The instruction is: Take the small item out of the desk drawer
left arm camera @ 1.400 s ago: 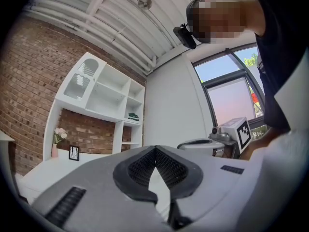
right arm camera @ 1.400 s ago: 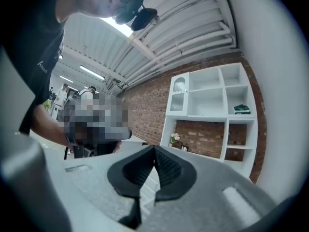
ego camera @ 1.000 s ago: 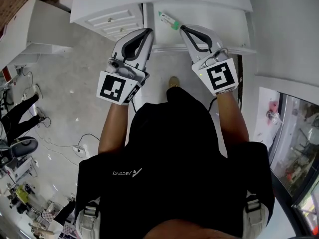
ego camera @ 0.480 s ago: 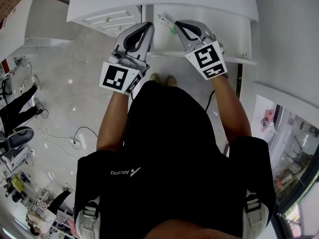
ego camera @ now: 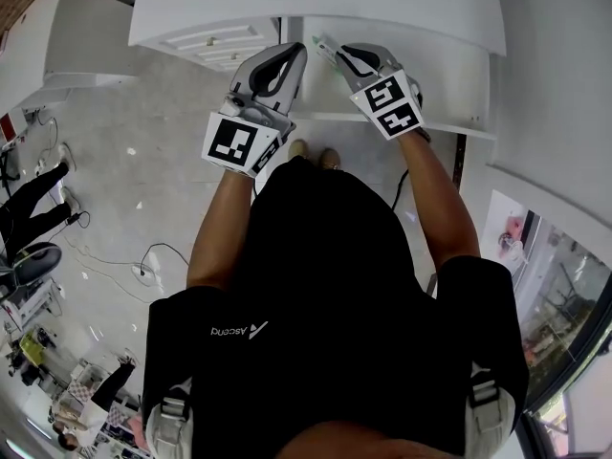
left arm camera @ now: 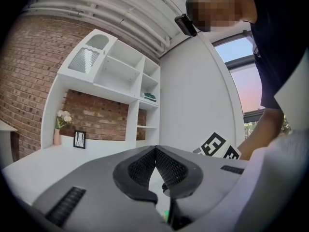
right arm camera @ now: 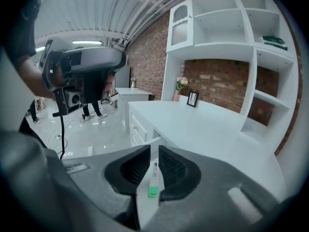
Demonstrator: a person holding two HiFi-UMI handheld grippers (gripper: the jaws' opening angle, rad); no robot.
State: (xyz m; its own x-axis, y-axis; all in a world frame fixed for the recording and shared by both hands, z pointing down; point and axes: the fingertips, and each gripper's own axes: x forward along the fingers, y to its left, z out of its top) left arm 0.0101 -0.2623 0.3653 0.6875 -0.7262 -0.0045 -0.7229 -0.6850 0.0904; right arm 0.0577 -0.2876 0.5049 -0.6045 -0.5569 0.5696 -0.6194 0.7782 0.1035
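The small item (ego camera: pixel 325 50), a thin white tube with a green end, lies in the open white desk drawer (ego camera: pixel 449 84). My right gripper (ego camera: pixel 338 55) hangs just over it. In the right gripper view the tube (right arm camera: pixel 153 179) shows in the narrow gap of the right gripper (right arm camera: pixel 154 151). Its jaws are opening, and the pads stand clear of the tube on both sides. My left gripper (ego camera: pixel 291 54) hovers at the drawer's left edge. In its own view the left gripper (left arm camera: pixel 155 150) is shut, tips touching, with nothing held.
The white desk top (ego camera: pixel 316 3) runs behind the drawer, with a bank of small drawers (ego camera: pixel 215 41) to the left. White wall shelves (right arm camera: pixel 251 57), a picture frame (right arm camera: pixel 193 99) and a vase of flowers (right arm camera: pixel 181 83) stand against the brick wall. Cables (ego camera: pixel 143 266) lie on the floor.
Both grippers have moved forward over the drawer. The right one has swung over the tube and its jaws have parted a little.
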